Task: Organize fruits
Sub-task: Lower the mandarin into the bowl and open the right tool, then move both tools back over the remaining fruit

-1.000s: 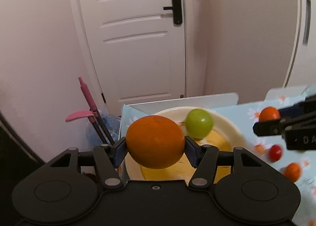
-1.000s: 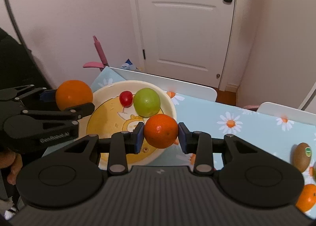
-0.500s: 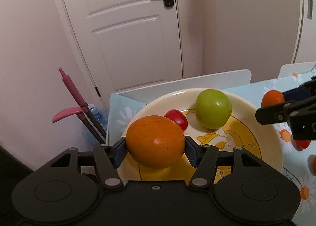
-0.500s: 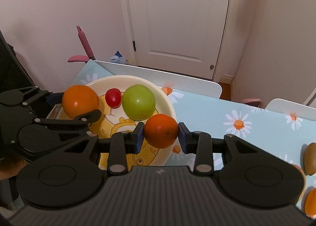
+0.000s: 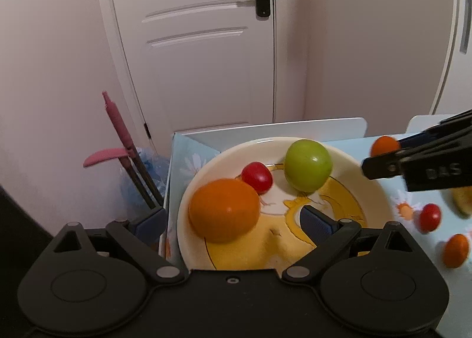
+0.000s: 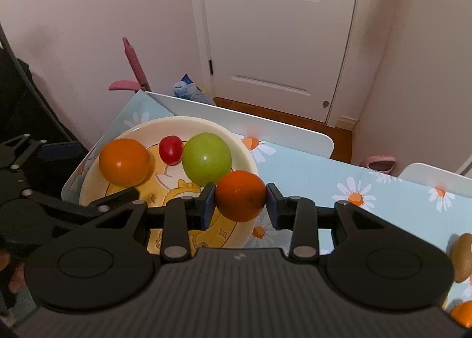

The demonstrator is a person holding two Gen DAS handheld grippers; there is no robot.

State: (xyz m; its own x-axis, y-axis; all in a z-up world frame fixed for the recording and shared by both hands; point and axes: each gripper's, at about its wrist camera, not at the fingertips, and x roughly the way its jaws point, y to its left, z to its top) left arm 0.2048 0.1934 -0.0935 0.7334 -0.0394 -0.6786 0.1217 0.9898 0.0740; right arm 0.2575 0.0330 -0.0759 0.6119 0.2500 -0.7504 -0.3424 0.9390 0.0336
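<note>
Left gripper (image 5: 233, 220), fingers spread wide, is flanking a large orange (image 5: 224, 209) lying in the plate (image 5: 374, 190) beside a green apple (image 5: 308, 164). Right gripper (image 6: 239, 200) is clamping a small orange (image 6: 240, 199) above the plate's rim.

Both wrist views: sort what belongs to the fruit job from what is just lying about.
Job: plate, large orange, green apple, cherry tomato, small orange in right gripper, left gripper, kiwi.
Lying about: pink dustpan, door.
</note>
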